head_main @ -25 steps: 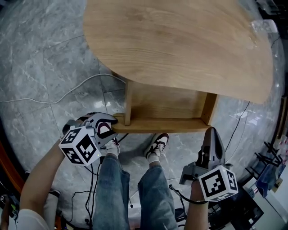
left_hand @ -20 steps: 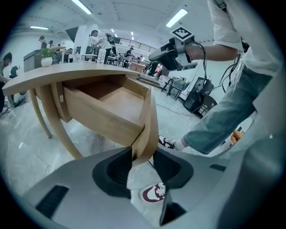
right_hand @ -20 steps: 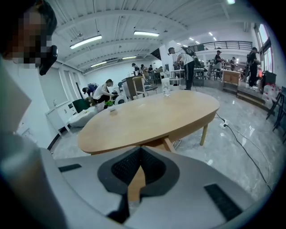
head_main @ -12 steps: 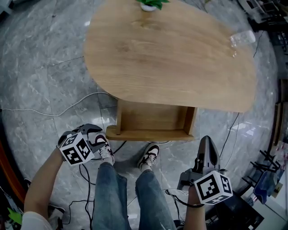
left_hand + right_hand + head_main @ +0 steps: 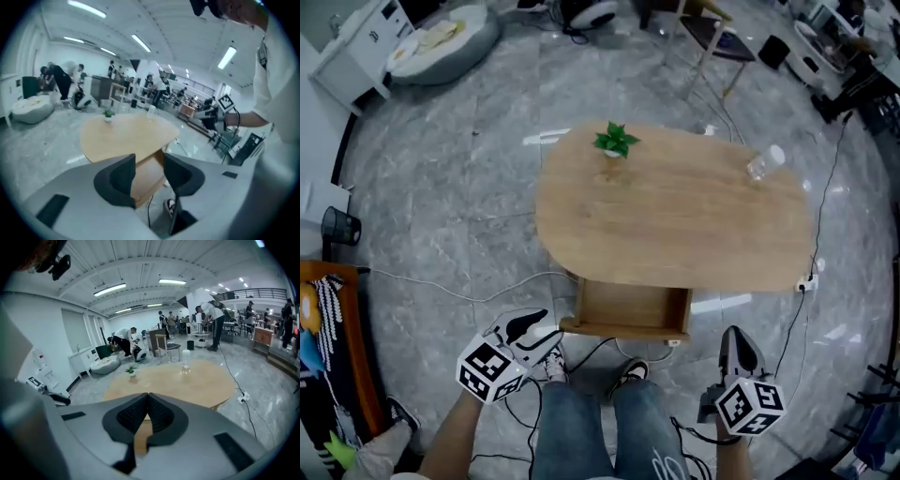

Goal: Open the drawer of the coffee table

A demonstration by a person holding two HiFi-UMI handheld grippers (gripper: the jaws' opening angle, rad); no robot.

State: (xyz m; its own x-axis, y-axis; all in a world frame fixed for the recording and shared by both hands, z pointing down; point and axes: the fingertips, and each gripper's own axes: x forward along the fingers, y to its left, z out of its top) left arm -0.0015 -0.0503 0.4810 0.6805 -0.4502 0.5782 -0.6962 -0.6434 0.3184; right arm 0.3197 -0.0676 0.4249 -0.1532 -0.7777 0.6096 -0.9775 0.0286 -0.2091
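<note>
Since the drawer (image 5: pixel 623 329) already stands pulled out from under the near edge of the desk (image 5: pixel 675 216), toward the person's feet, the opening step is judged complete or nearly so; what remains is a clean withdrawal. Hold both tools back from the desk's near edge so that nothing knocks the drawer front inward. The left gripper (image 5: pixel 150 164) hangs off the desk's near left corner, well apart from the drawer. Its fingers (image 5: pixel 123 180) stand partly apart, have just been closing a little, and have nothing between them. The right gripper (image 5: pixel 148 399) is off the desk's near right side, its fingers (image 5: pixel 133 416) pressed together on nothing. If more travel is wanted, take the front panel at mid-width and pull straight out, square to the desk's edge, so the box does not rack. Mind the white cable (image 5: pixel 469 296) lying on the floor up to the desk's near left corner. Containers: the exposed part of the drawer shows bare wood and appears empty; the part under the desk top is hidden. Toward the desk's far right sits a clear bottle (image 5: pixel 765 161), contents not discernible. Near the desk's far left edge, a small pot holds a green plant (image 5: pixel 614 141).
</note>
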